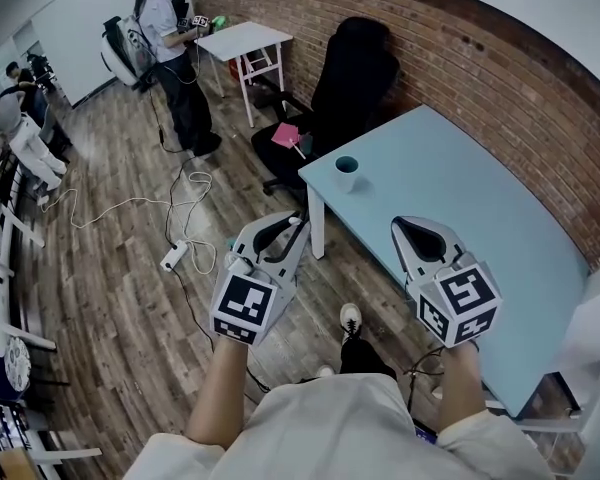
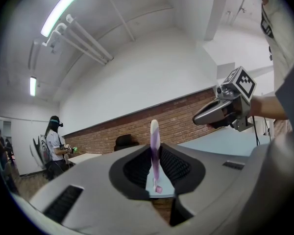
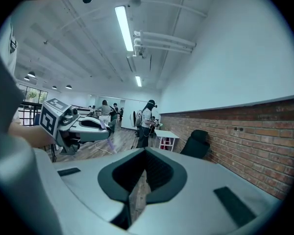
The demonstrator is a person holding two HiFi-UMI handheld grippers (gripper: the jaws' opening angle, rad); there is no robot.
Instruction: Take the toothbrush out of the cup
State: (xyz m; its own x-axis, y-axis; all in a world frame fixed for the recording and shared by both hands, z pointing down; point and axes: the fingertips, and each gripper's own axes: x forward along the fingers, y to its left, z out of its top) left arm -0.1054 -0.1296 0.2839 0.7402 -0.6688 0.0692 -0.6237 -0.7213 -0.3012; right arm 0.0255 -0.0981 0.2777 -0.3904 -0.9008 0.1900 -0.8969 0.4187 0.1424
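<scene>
My left gripper (image 1: 297, 224) is held up off the table's near-left corner, shut on a purple-and-white toothbrush (image 2: 155, 148). The brush stands upright between the pads in the left gripper view, its tip above the jaws. The teal cup (image 1: 347, 172) stands near the left corner of the light blue table (image 1: 450, 188), apart from both grippers, and nothing shows in it. My right gripper (image 1: 406, 226) hovers over the table's near edge, to the right of the cup. Its jaws stand together with nothing between them (image 3: 138, 182). The left gripper view also shows the right gripper (image 2: 224, 109).
A black office chair (image 1: 352, 83) stands at the table's far-left end, with a pink thing (image 1: 285, 134) beside it. A white side table (image 1: 245, 40) and a standing person (image 1: 173, 53) are further back. Cables and a power strip (image 1: 173, 256) lie on the wooden floor. The brick wall (image 1: 460, 58) runs behind the table.
</scene>
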